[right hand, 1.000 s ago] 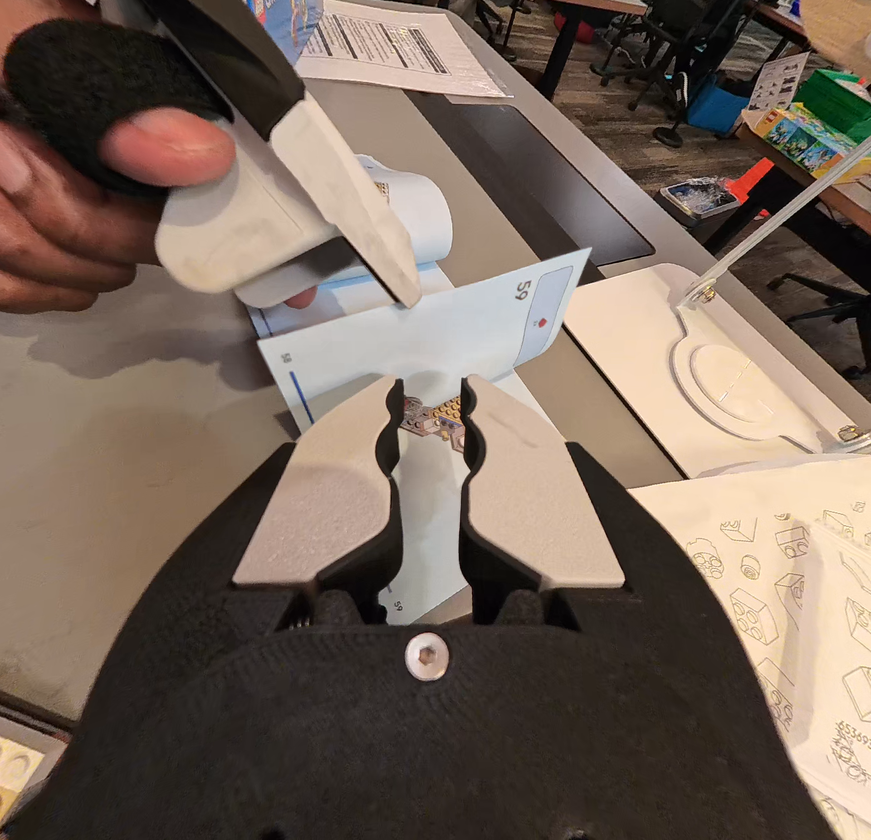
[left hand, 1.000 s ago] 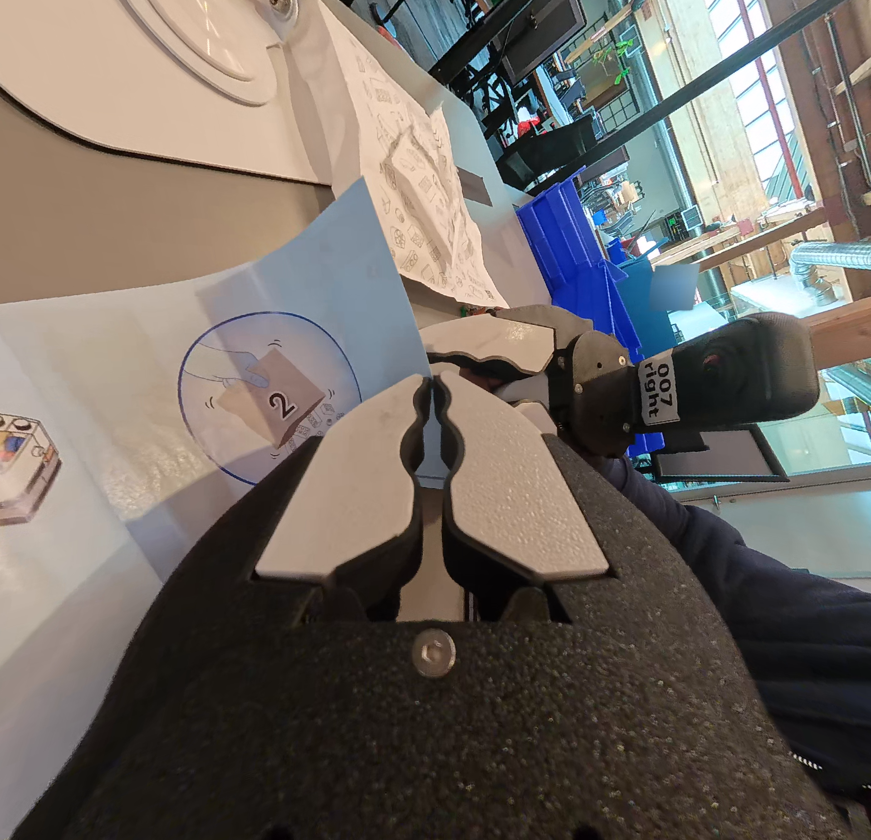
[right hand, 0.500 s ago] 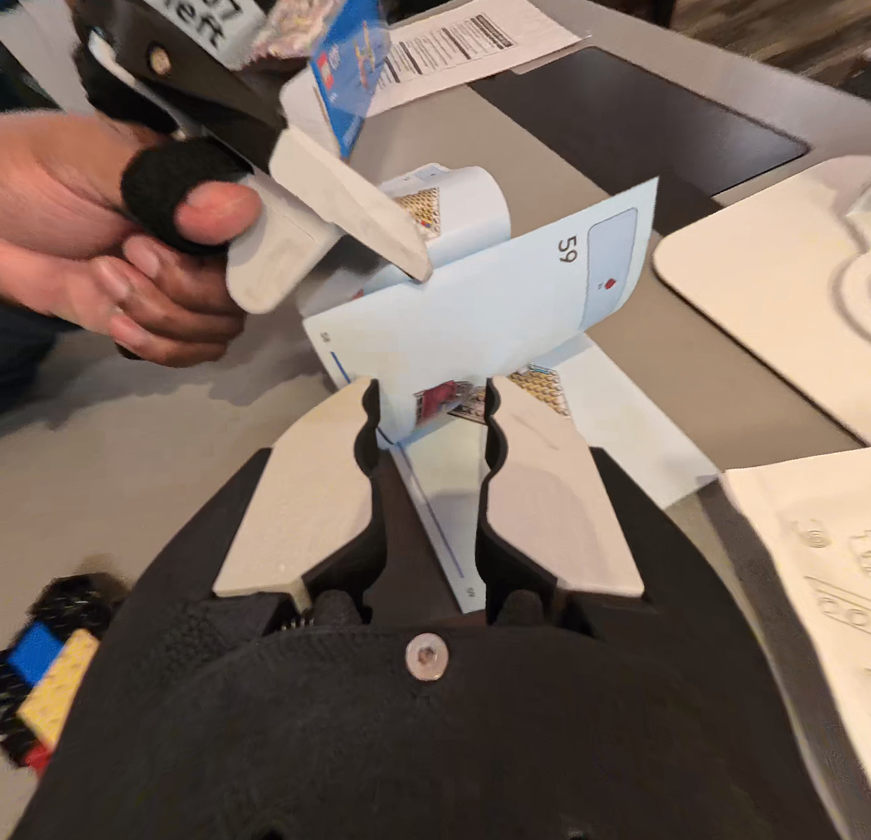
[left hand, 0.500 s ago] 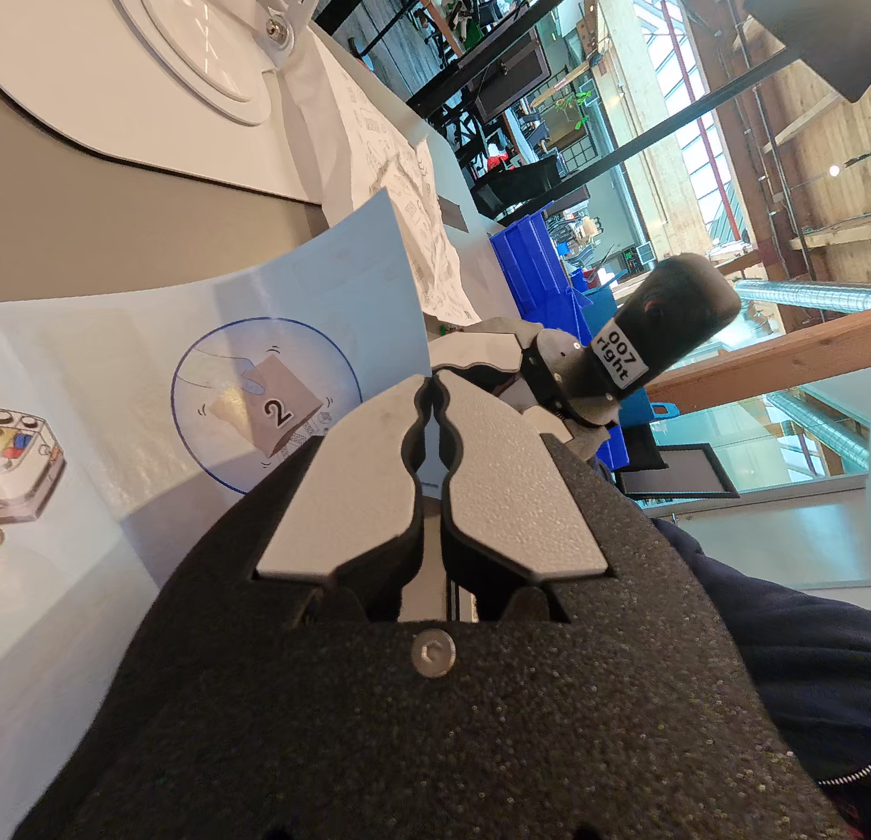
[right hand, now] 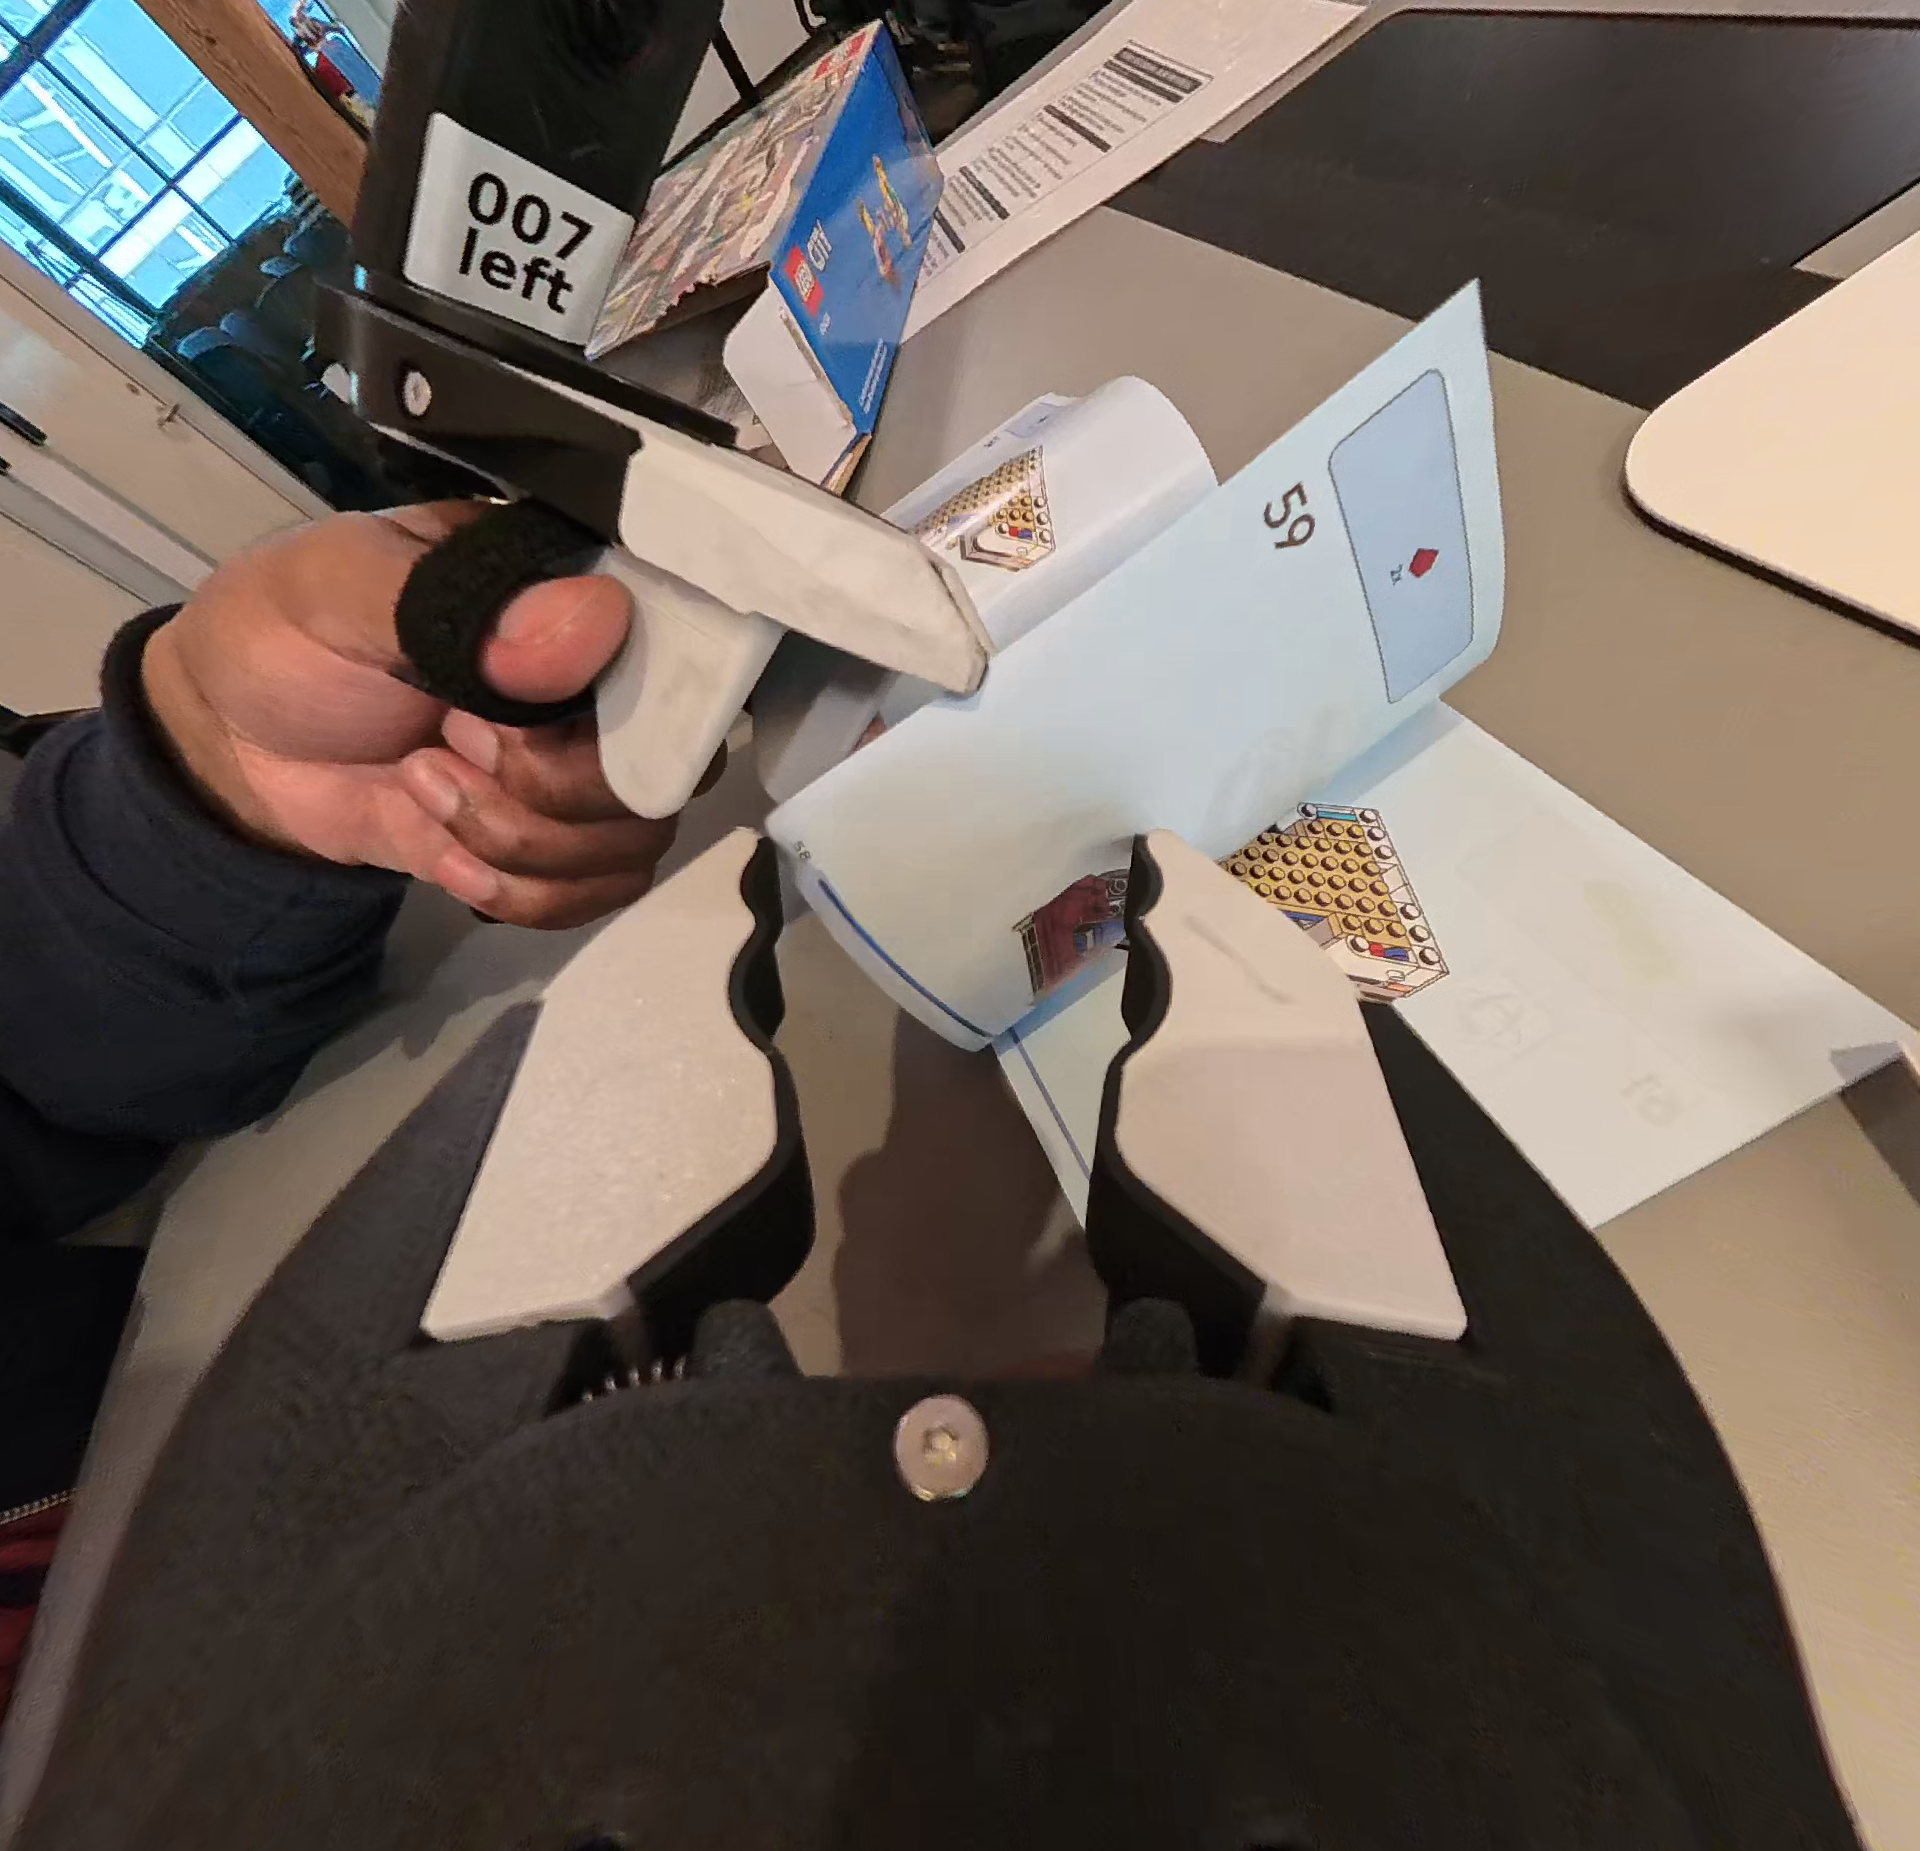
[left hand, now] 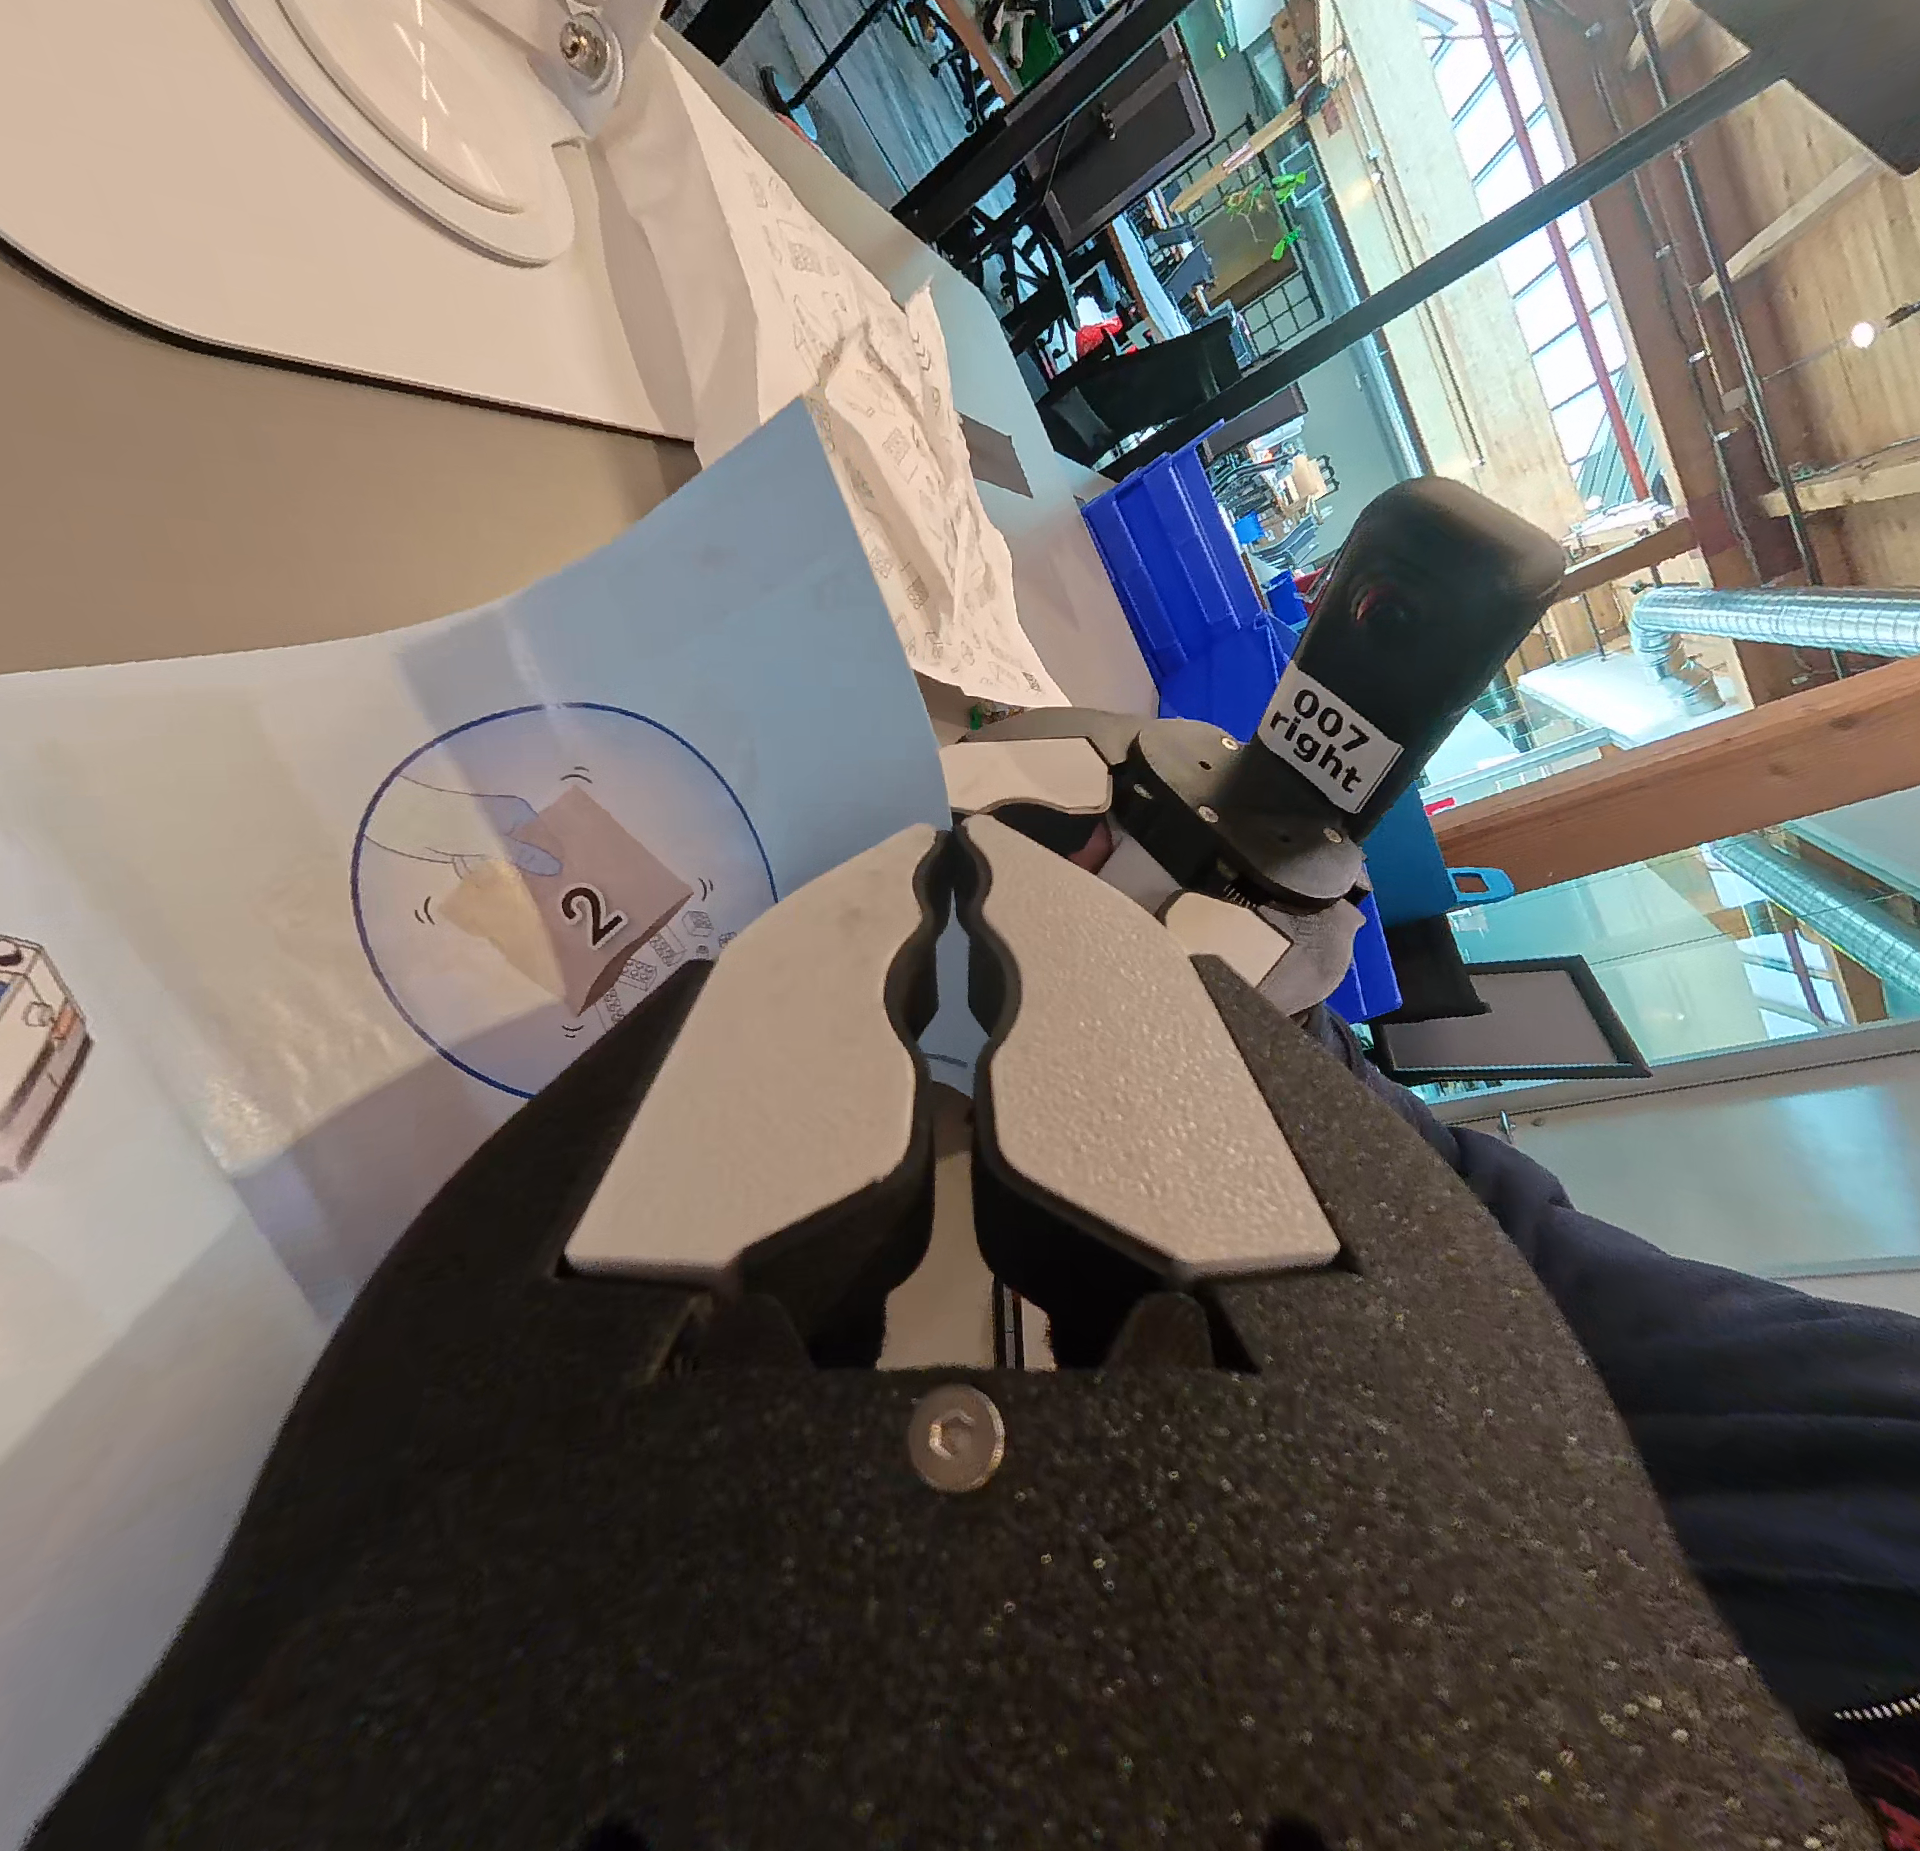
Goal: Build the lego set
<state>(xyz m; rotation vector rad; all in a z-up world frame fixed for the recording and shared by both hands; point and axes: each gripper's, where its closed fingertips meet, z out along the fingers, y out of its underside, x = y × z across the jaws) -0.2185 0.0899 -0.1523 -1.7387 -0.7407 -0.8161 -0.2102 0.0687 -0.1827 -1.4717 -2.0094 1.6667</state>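
Pale-blue paper instruction booklet page (right hand: pixel 1143 658) stands lifted, clenched at its edge by the tilted left gripper (right hand: pixel 966 648); the right gripper (right hand: pixel 945 897) gapes open just beside it.

At the bottom centre of the frame the right gripper (right hand: pixel 945 866) stands with its jaws wide apart, just above the grey table (right hand: pixel 1195 284), and the lower corner of a lifted pale blue page (right hand: pixel 1143 679) of an open instruction booklet (right hand: pixel 1558 991) lies in the gap between the fingertips without being pressed. In the upper left a hand (right hand: pixel 395 700) holds the left gripper (right hand: pixel 971 648), whose closed tips pinch the upper edge of that lifted page, with more pages curled behind it. Farther back lie a blue toy box (right hand: pixel 831 243) and a printed sheet (right hand: pixel 1122 108), and a white board (right hand: pixel 1808 451) sits at the right edge.
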